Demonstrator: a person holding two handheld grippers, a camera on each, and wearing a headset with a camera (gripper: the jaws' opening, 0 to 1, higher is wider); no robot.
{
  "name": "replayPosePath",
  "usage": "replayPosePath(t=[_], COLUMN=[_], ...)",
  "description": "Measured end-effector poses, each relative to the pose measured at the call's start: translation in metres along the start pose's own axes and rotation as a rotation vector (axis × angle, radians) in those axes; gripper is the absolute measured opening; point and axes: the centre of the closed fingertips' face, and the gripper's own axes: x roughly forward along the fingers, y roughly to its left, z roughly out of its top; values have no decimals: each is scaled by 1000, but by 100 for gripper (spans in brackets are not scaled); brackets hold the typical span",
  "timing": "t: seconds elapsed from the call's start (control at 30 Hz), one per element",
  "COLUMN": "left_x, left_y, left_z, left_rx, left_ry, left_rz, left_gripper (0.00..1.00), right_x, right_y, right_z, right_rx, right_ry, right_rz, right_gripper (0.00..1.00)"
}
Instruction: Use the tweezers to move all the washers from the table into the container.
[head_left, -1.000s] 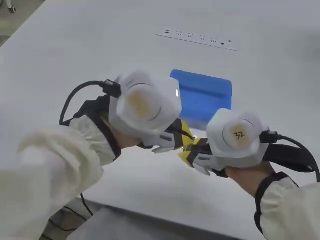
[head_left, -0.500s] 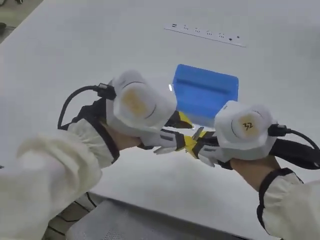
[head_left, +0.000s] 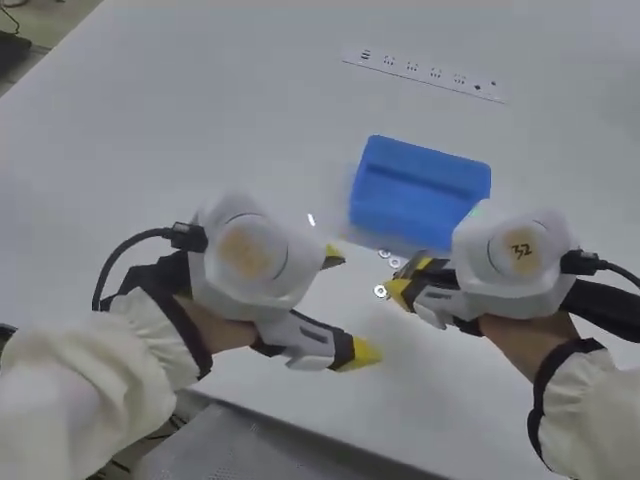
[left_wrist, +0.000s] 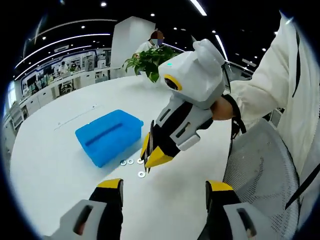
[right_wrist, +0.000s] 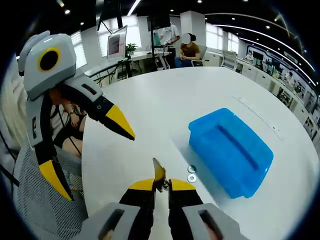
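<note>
We are holding a gripper in each hand over a white table. The right gripper is clamping the tweezers between jaws drawn almost together, and the tweezers are sticking out past the yellow fingertips. The left gripper is hovering just beside it, jaws spread wide and gripping nothing. Several washers are lying on the table just beside the blue container, near the tweezers' tip.

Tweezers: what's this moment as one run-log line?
right gripper: shut on tweezers | left gripper: open | washers: on table beside container
</note>
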Motion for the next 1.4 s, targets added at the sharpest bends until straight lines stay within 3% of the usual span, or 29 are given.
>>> replayPosePath(t=[0.13,0.37,0.9,1.4], left_x=[-1,-2,-1,2], left_y=[2,2,4,6], left_z=[-8,-17,-22,-22], left_rx=[-18,-45,-50,-33], left_ry=[11,28,37,45], left_rz=[17,28,35,26], left_gripper=[79,81,80,77], right_x=[2,6,11,13], right_y=[-2,-5,0,-2], right_z=[1,2,-4,-6], right_rx=[12,44,44,22], right_ry=[-8,-20,13,20], right_rz=[-1,10,22,-2], right_gripper=[6,6,7,5])
